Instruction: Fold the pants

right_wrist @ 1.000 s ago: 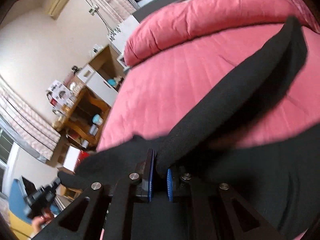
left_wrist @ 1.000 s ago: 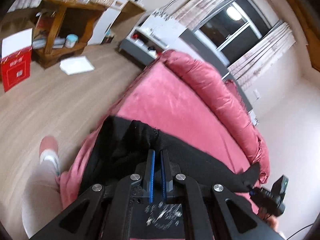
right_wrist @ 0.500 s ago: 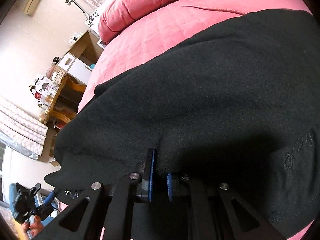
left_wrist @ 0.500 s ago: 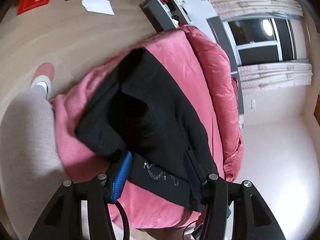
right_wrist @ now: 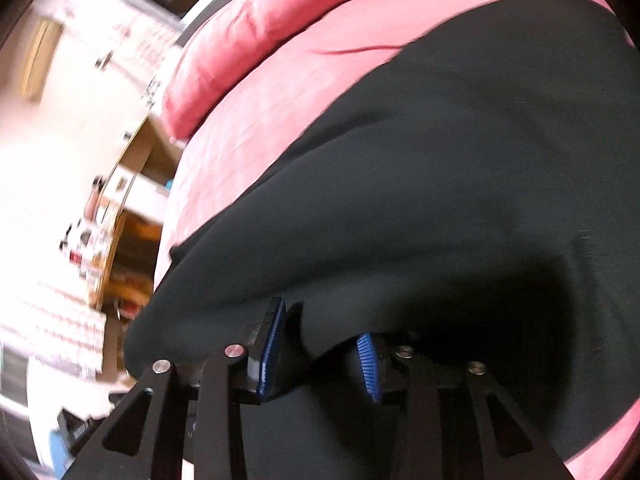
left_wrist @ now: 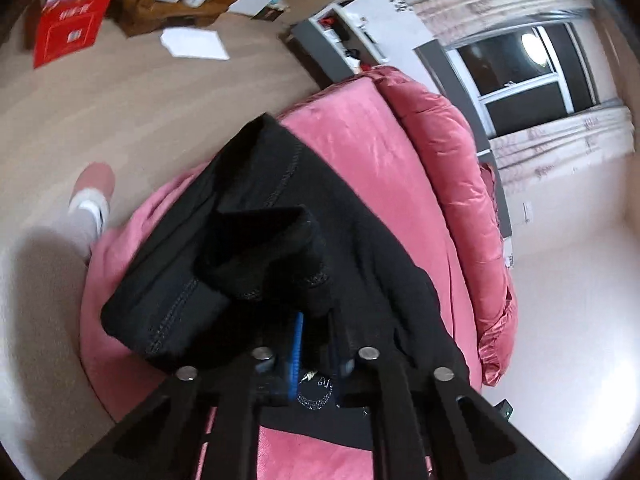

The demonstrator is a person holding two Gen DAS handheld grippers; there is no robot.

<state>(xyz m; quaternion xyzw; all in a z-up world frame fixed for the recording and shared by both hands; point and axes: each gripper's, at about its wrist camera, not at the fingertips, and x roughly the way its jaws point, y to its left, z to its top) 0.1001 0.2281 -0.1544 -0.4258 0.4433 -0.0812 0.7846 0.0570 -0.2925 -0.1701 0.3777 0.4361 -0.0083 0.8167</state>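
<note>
- My left tool [left_wrist: 316,340] grips a bunched fold of the black pants [left_wrist: 360,248], fingers nearly together.
- My right tool [right_wrist: 320,354] stands open, its blue pads [right_wrist: 368,364] apart under the cloth edge.
- The pants lie across the pink bed [left_wrist: 384,152], toward 12 o'clock.

1. My left gripper [left_wrist: 314,332] pinches a bunched fold of the black pants [left_wrist: 360,248].
2. The pants lie on the pink bed [left_wrist: 360,140].
3. My slippered foot [left_wrist: 94,192] stands on the floor beside the bed.
</note>
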